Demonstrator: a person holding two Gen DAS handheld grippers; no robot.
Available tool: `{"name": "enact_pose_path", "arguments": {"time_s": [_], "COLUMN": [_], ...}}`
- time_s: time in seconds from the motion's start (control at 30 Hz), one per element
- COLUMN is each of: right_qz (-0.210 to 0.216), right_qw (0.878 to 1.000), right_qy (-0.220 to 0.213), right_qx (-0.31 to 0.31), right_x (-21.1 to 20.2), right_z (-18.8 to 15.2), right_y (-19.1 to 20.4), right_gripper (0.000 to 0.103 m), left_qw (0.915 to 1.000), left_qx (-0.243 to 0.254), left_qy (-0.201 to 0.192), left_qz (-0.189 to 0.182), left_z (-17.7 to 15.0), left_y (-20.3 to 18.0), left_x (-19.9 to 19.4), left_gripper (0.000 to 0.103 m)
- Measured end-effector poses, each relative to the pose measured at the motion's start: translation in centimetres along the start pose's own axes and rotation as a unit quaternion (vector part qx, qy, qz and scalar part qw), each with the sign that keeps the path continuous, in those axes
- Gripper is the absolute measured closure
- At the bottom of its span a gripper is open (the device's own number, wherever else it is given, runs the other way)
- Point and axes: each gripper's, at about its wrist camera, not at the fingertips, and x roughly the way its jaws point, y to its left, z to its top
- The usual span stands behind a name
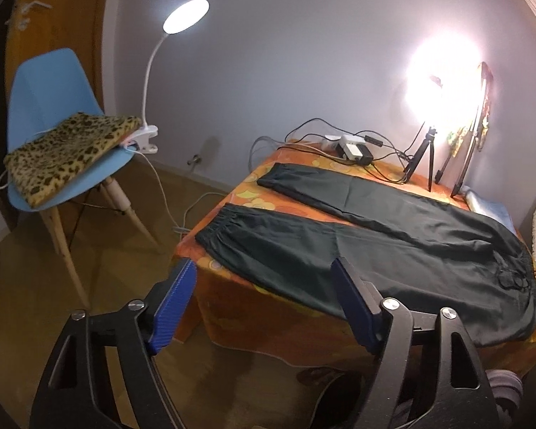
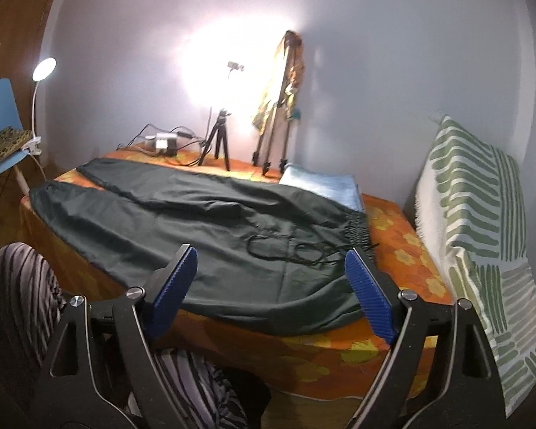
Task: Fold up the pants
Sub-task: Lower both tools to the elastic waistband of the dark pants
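Observation:
Dark green pants lie spread flat on a table with an orange flowered cloth, legs apart toward the left, waistband and drawstring at the right. They also show in the right wrist view, with the drawstring loose on the fabric. My left gripper is open and empty, held above the table's near edge by the near leg. My right gripper is open and empty, held above the near edge by the waist.
A blue chair with a leopard cushion and a clip lamp stands left. Power strip and cables, tripods and a bright light stand at the table's back. A folded blue cloth lies back right. A striped green throw hangs right.

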Motion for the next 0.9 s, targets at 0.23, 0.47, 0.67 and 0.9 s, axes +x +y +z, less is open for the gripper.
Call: {"name": "enact_pose_path", "arguments": {"time_s": [0.23,0.47,0.67,0.9], "right_qz": [-0.002,-0.004,0.020,0.046], "right_qw": [0.999,0.998,0.996,0.992], "right_qy": [0.030,0.059,0.081,0.105], "right_qx": [-0.010,-0.005,-0.021,-0.055], "right_x": [2.9,6.4,10.9,19.4], "right_z": [3.1,7.8,12.1,15.7], "right_y": [1.1,0.5,0.1,-1.3], "right_gripper": [0.016,0.020,0.020,0.020], "left_qw": [0.9993,0.9966,0.9946,0.9869], "left_qx": [0.010,0.020,0.024,0.007], "left_qy": [0.020,0.048,0.080,0.149], "left_qz": [-0.030,-0.063,-0.062,-0.061], "left_z": [4.6,10.3,14.7,17.0], "left_y": [1.7,1.3,0.2,-1.7], "left_x": [4.9,10.2,14.7,20.3], "left_gripper": [0.028,0.028,0.027,0.027]}}
